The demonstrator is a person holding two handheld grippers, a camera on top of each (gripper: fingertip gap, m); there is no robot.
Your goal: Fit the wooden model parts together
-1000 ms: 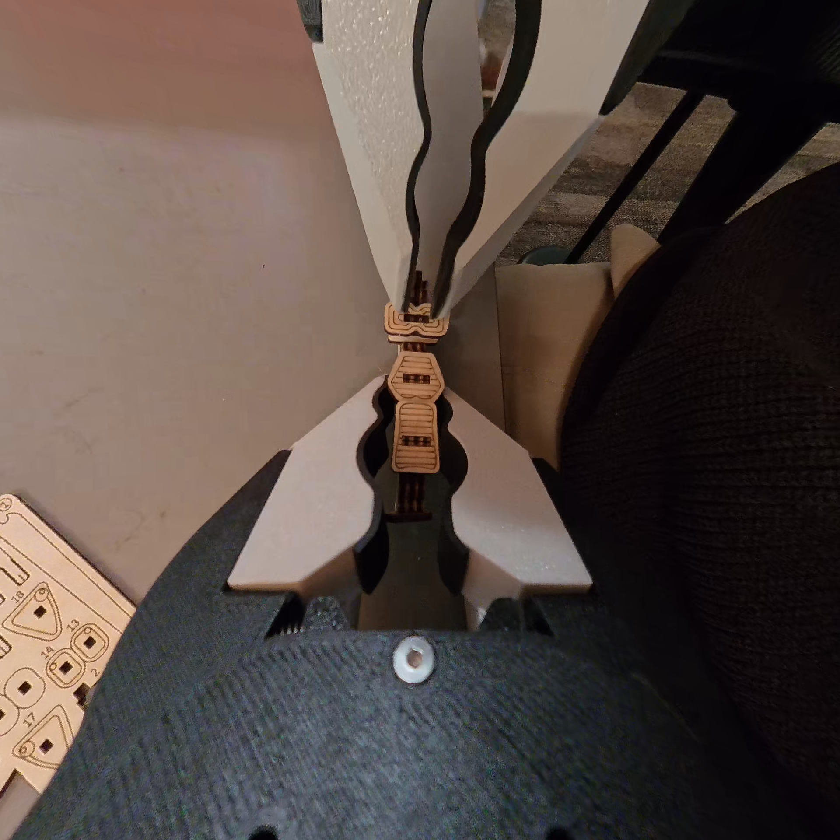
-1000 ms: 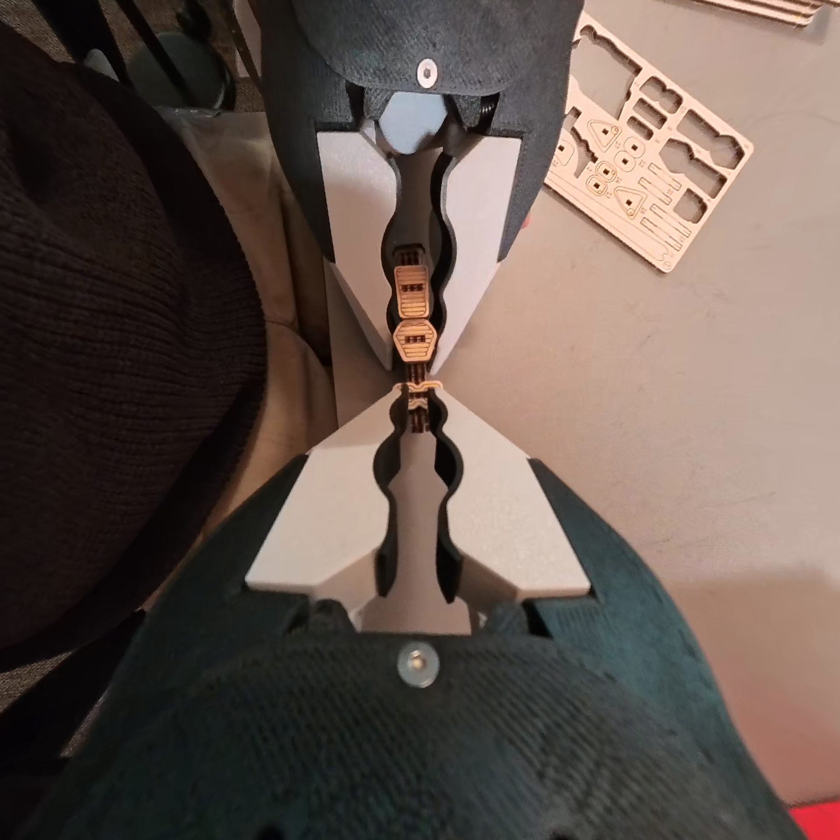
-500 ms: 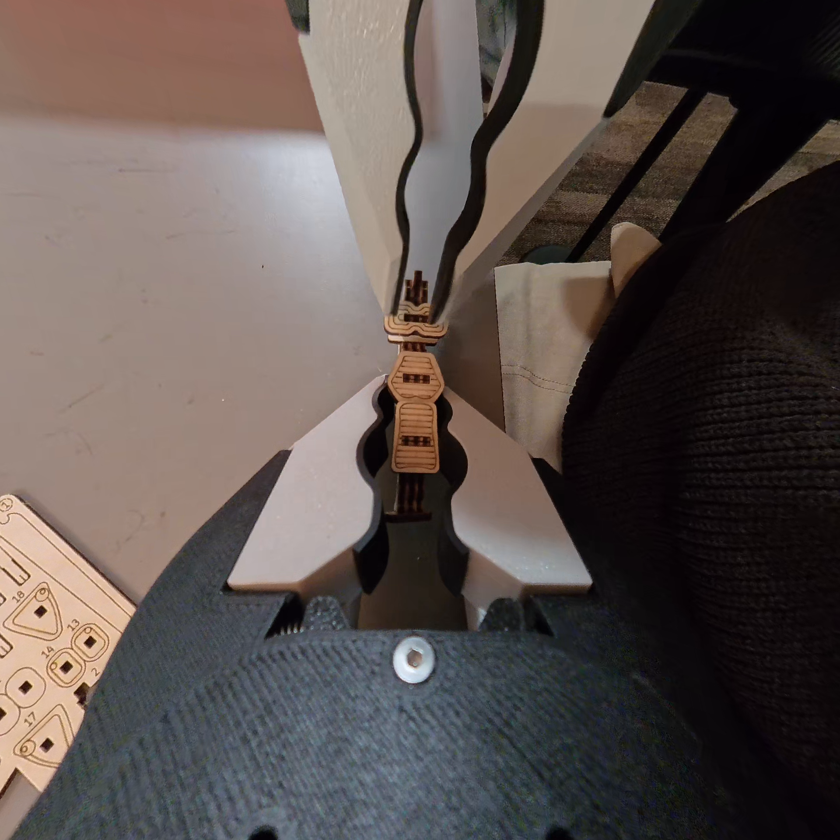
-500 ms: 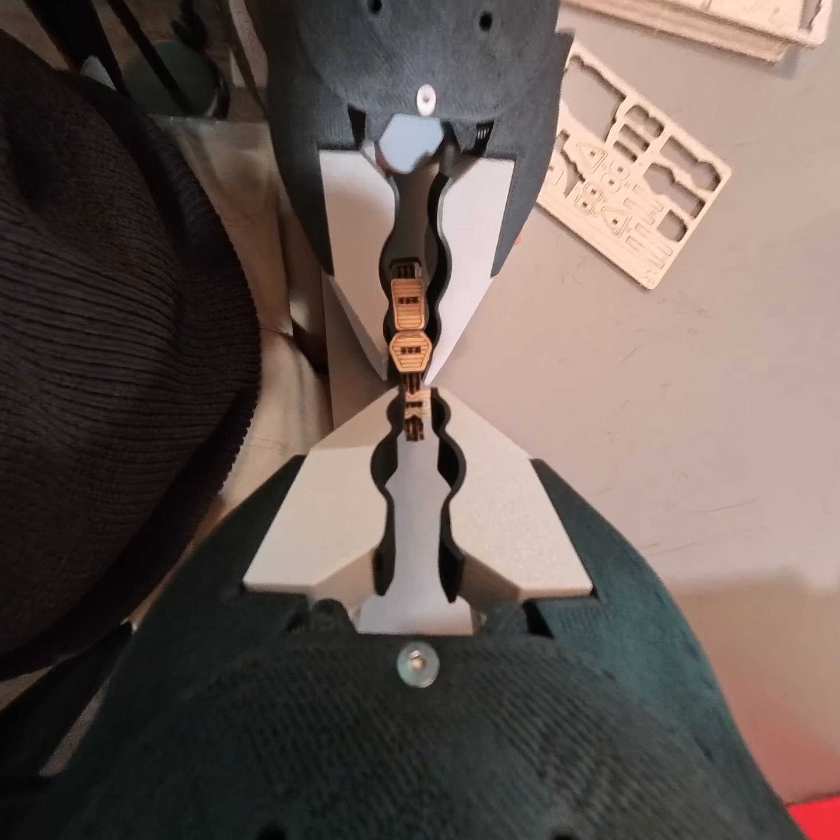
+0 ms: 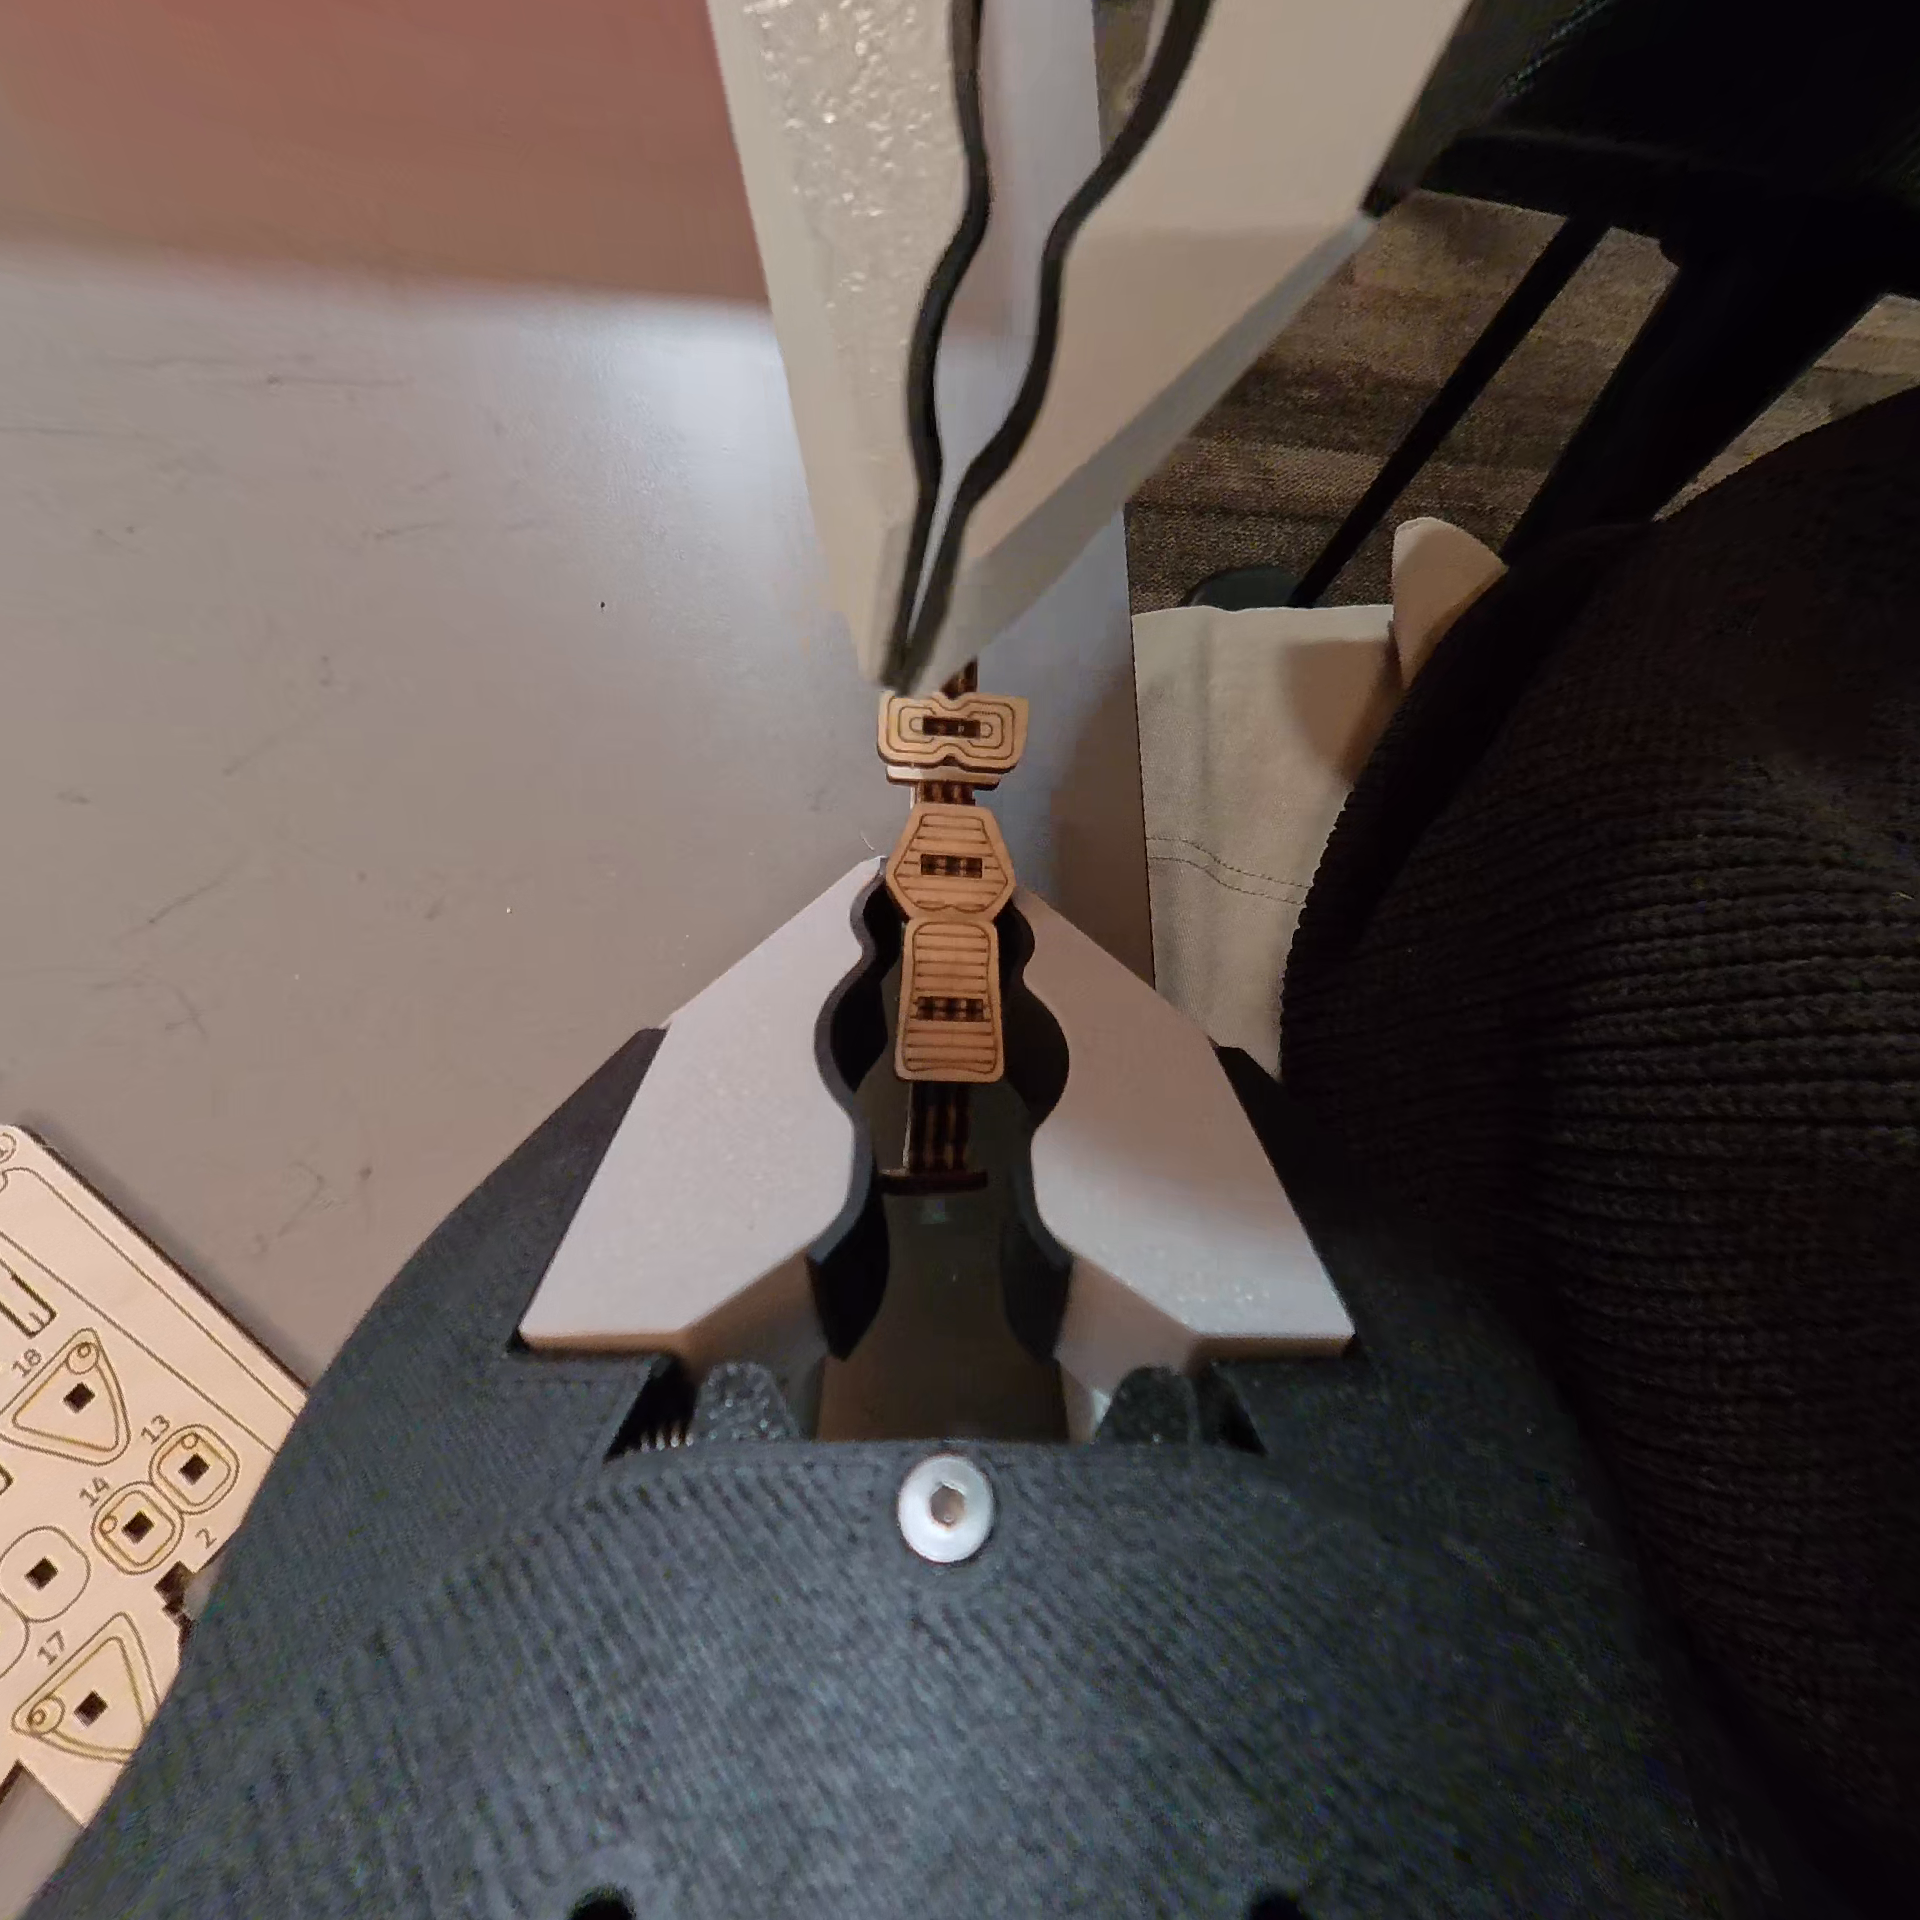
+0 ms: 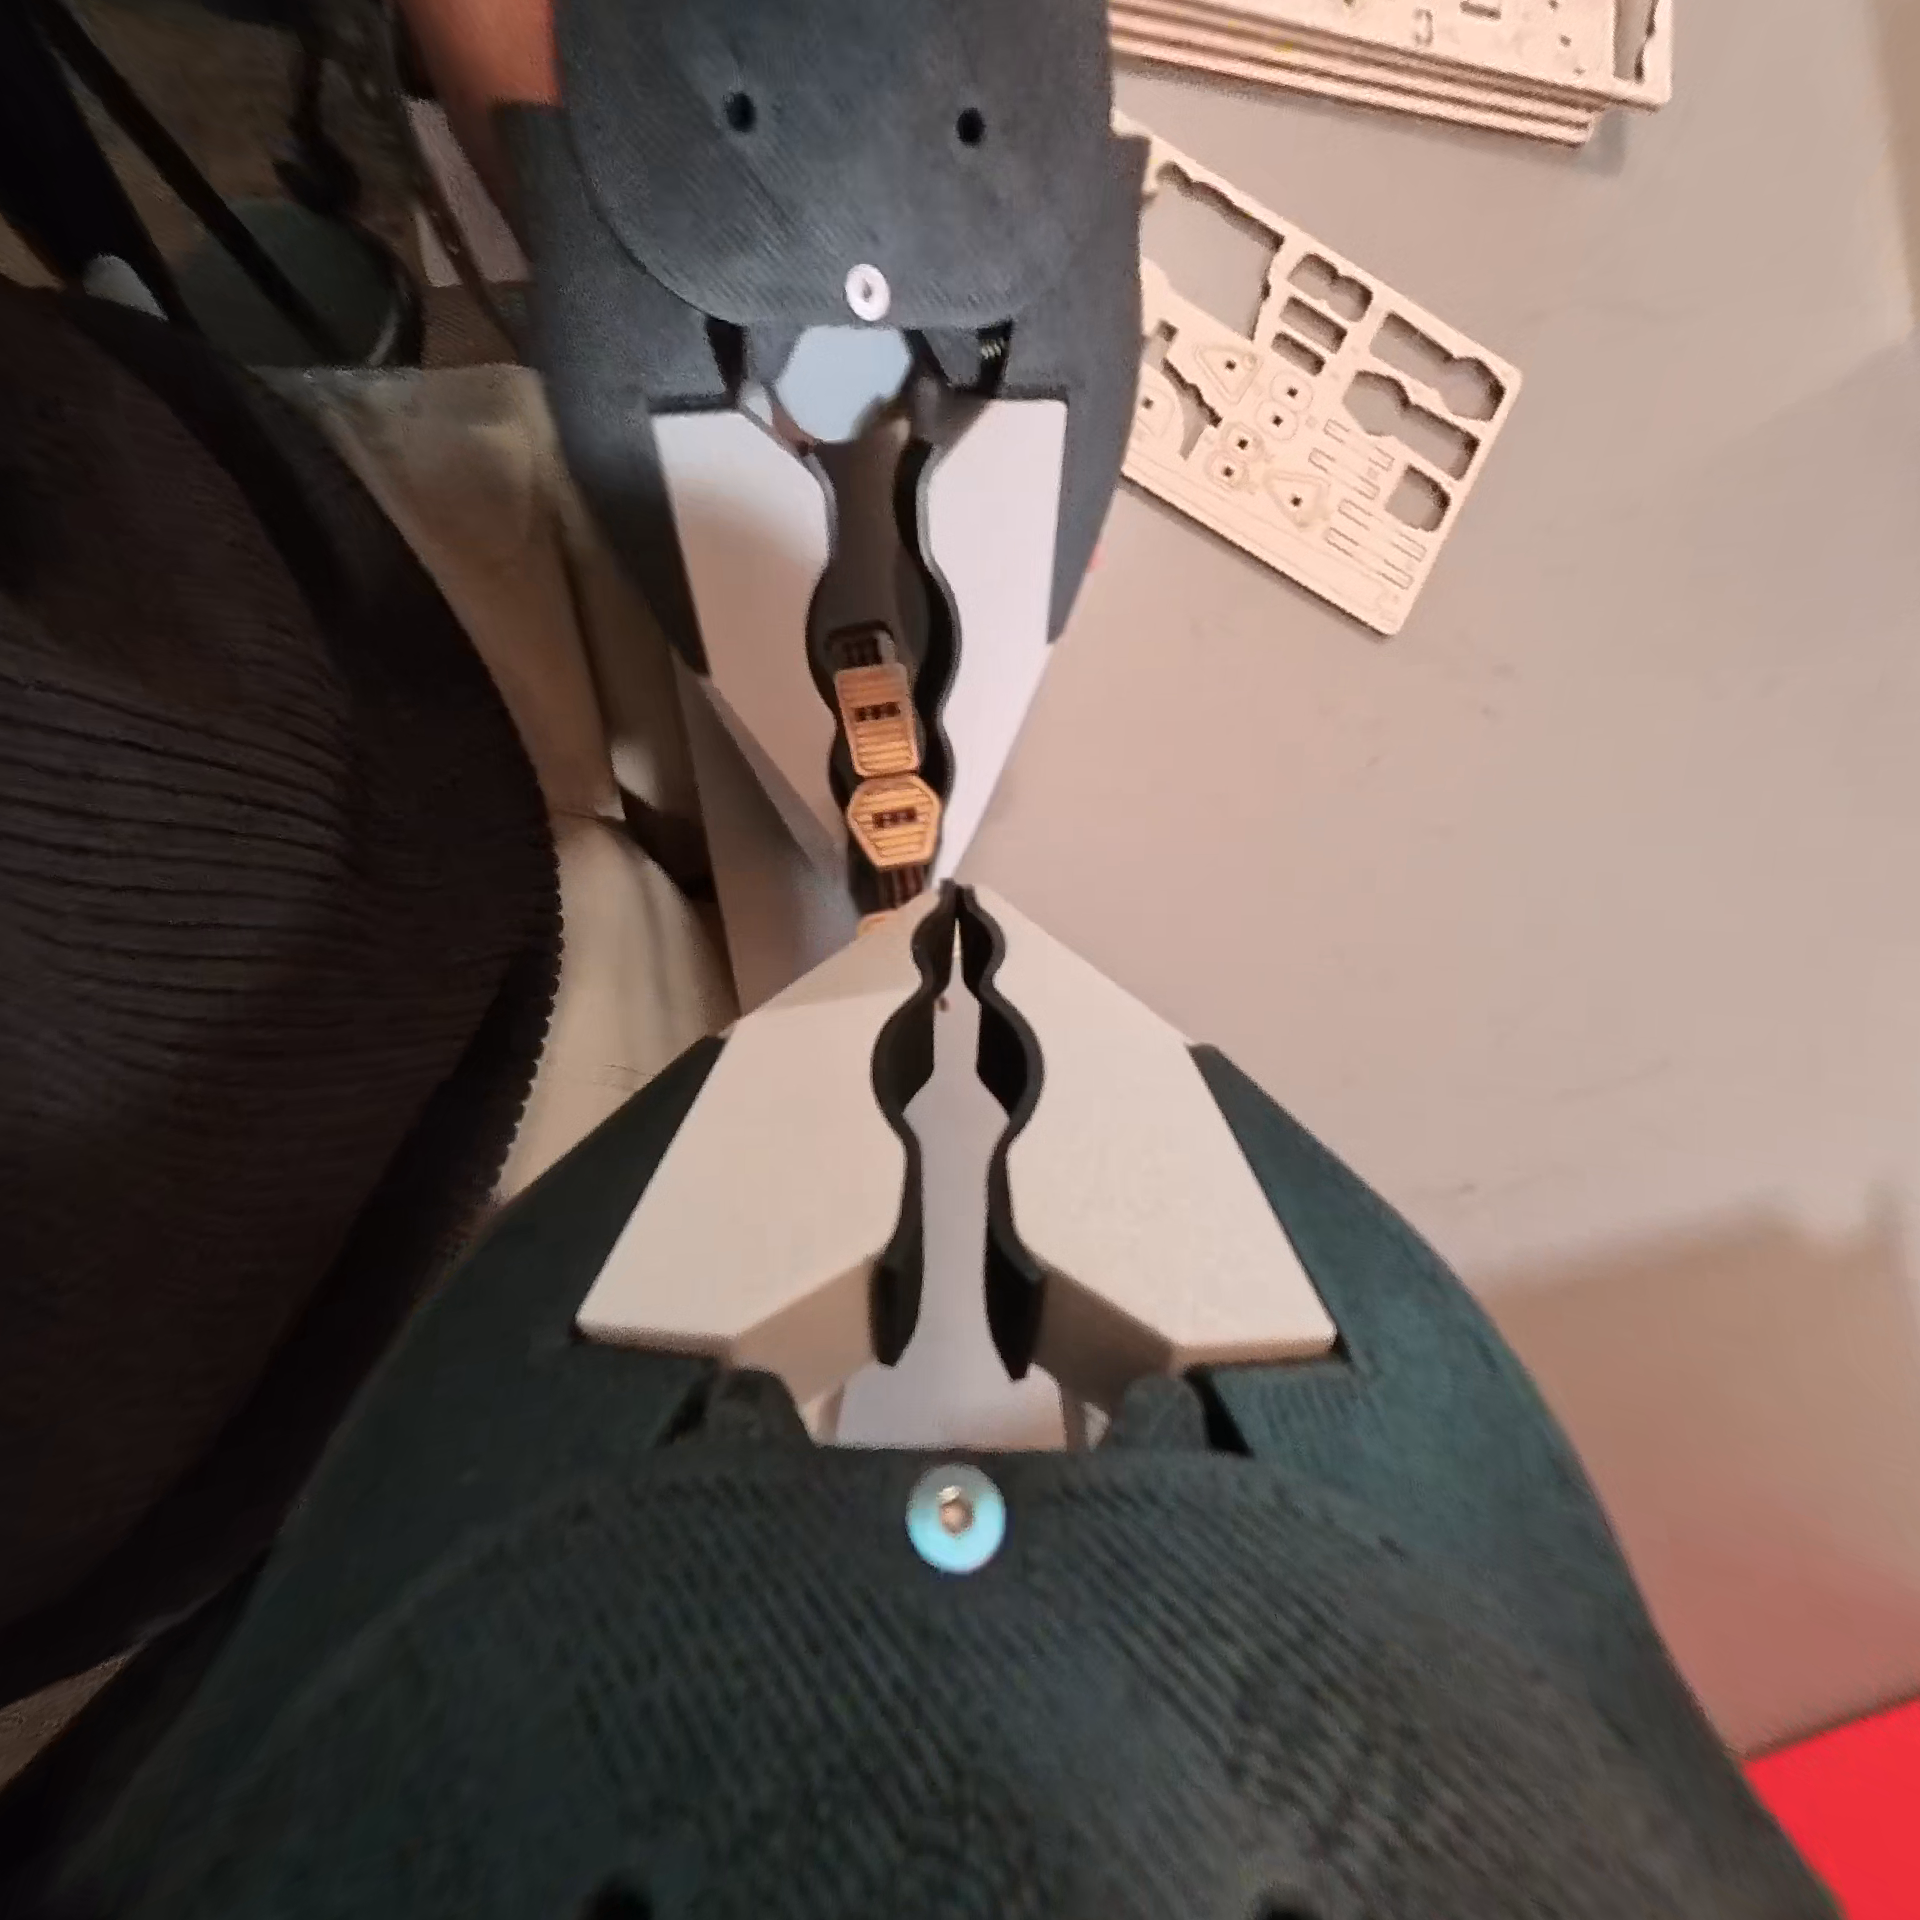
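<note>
Left gripper (image 5: 951,883) clamps the wooden model (image 5: 948,935) mid-body. Right gripper (image 6: 954,914) nearly closed, empty, tips just beside the model's end piece (image 5: 954,740). Part sheet (image 6: 1320,416) on grey table (image 6: 1455,831).

A pale grey counter (image 5: 416,644), scuffed and scratched, fills most of both views, lit evenly from above with a soft shadow (image 6: 1558,1278) across its near part. Behind it in the left wrist view rises a dull pinkish-brown wall (image 5: 364,125). Past the counter's edge lies mottled grey-brown carpet (image 5: 1351,416), crossed by black metal legs (image 5: 1475,416) of furniture. A person's dark knitted sleeve (image 5: 1610,1039) and beige cloth (image 5: 1247,748) sit beside the counter. A red patch (image 6: 1849,1829) shows at one corner
</note>
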